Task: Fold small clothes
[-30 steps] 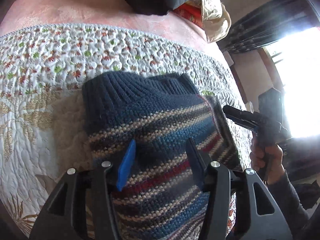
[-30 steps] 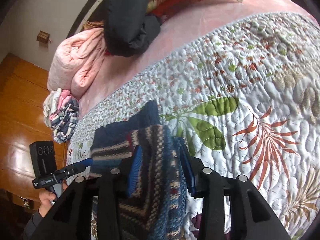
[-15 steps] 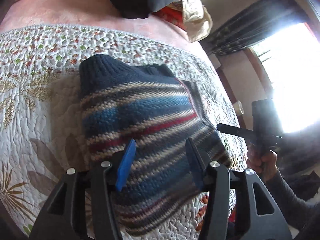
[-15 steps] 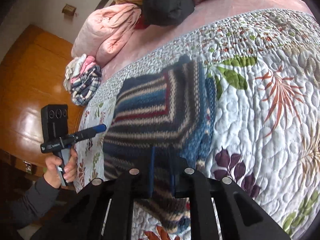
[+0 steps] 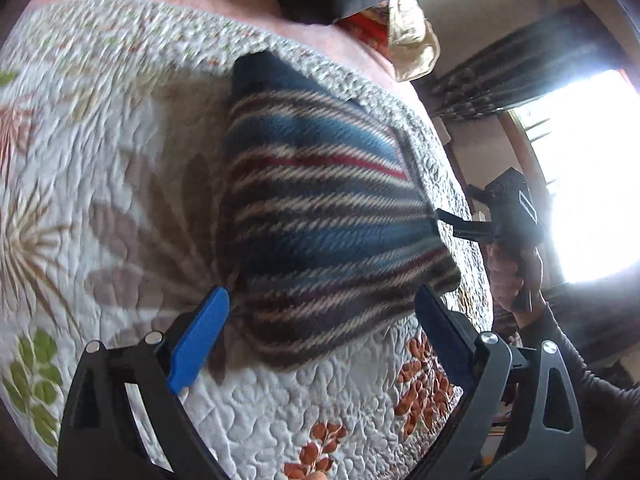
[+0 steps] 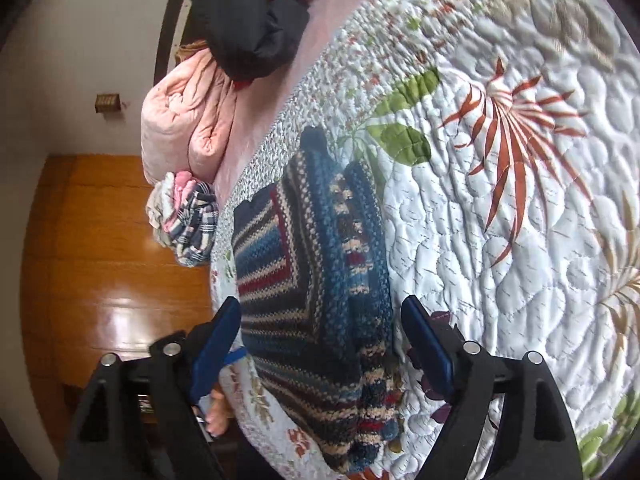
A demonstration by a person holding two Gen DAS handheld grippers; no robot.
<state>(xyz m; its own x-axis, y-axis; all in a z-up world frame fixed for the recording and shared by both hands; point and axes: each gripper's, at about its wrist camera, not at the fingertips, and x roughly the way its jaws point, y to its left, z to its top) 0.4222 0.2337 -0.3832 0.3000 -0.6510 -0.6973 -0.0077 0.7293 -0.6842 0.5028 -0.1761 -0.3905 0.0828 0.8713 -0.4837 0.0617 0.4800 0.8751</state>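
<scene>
The striped sweater [image 5: 320,216] lies folded on the bed's flowery quilt [image 5: 120,184], near the edge of the bed. The left gripper [image 5: 320,320] hangs just above it with its fingers [image 5: 198,340] wide apart and nothing in them. The right gripper [image 6: 322,344] is also above the sweater [image 6: 316,264], its fingers [image 6: 426,346] spread wide and holding nothing. A black garment [image 6: 244,16], a pink blanket [image 6: 184,120] and a small pile of clothes [image 6: 186,220] sit farther along the bed. The floor [image 6: 100,260] is shiny wood. A bright window [image 5: 592,168] is at one side.
</scene>
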